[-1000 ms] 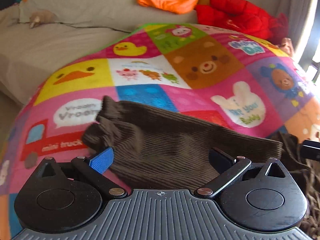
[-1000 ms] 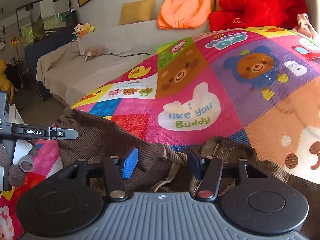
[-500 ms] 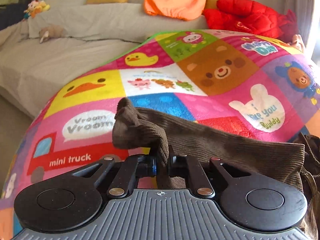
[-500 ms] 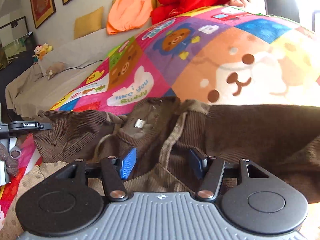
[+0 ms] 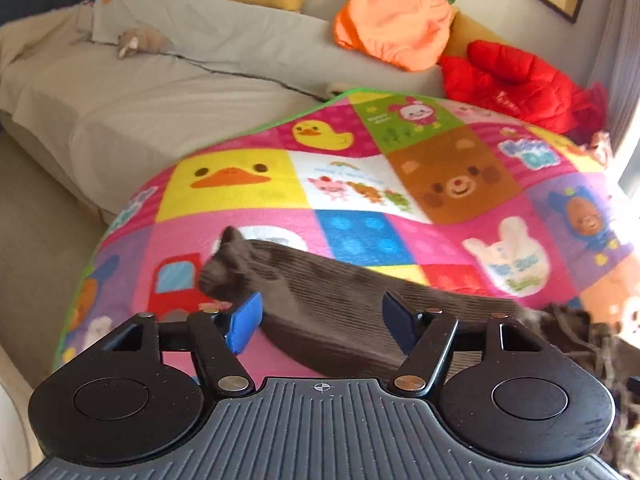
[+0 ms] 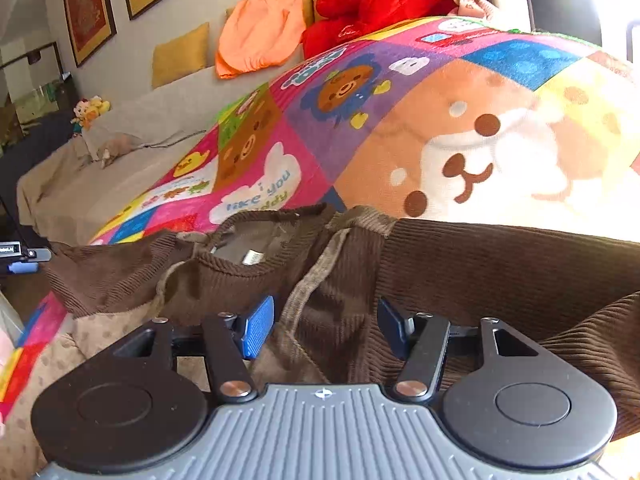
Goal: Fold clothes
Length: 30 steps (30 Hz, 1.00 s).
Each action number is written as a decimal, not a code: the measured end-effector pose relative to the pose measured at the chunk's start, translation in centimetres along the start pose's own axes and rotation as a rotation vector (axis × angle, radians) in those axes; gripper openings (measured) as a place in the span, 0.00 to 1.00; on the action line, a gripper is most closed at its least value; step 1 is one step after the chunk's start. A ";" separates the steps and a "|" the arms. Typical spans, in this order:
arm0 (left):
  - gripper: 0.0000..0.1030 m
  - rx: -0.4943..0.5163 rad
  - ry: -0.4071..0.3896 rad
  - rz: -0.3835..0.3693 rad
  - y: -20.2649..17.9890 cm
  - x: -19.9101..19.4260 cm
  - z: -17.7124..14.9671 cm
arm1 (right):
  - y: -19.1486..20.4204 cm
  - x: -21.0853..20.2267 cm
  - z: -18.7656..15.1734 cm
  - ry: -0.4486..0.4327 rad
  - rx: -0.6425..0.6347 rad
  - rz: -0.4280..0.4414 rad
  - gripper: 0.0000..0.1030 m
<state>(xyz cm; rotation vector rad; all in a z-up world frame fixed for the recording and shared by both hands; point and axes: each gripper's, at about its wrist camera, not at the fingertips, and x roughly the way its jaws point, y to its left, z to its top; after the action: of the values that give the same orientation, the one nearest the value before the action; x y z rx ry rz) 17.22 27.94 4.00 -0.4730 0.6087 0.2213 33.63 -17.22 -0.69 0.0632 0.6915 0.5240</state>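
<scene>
The brown corduroy trousers (image 6: 500, 272) lie spread and rumpled on the cartoon blanket (image 5: 360, 184), no fold visible yet; folding seems barely begun. Left tool (image 5: 320, 320) and right tool (image 6: 326, 326) both gape, holding nothing

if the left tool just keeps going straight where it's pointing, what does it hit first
Most likely the brown corduroy trousers: a leg lies between the open fingers of the left tool and directly ahead, on the cartoon patchwork blanket. Depth is hard to judge through the fisheye.
</scene>
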 end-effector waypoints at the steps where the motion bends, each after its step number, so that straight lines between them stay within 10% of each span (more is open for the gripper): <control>1: 0.80 -0.008 0.007 -0.074 -0.9 -0.5 0.2 | 0.0 0.3 0.3 0.004 0.015 0.022 0.57; 9: 0.94 -0.057 0.323 -0.634 -11.9 7.7 -0.7 | 0.4 3.7 1.7 0.011 0.040 0.073 0.57; 13: 0.94 -0.189 0.511 -0.609 -13.4 13.8 -2.5 | 0.0 3.6 0.7 0.006 0.028 0.025 0.57; 18: 0.96 -0.181 0.547 -0.595 -14.7 16.0 -3.8 | -1.0 2.0 0.3 -0.009 0.022 0.047 0.57; 30: 0.97 -0.335 0.264 -0.668 -15.0 17.3 2.9 | 0.0 4.8 2.2 0.009 -0.017 0.074 0.57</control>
<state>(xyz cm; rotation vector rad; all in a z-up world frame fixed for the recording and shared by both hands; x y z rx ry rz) 37.55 17.36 1.16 -1.0107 0.6401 -0.3882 38.10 -14.67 -1.81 0.0708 0.6958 0.6010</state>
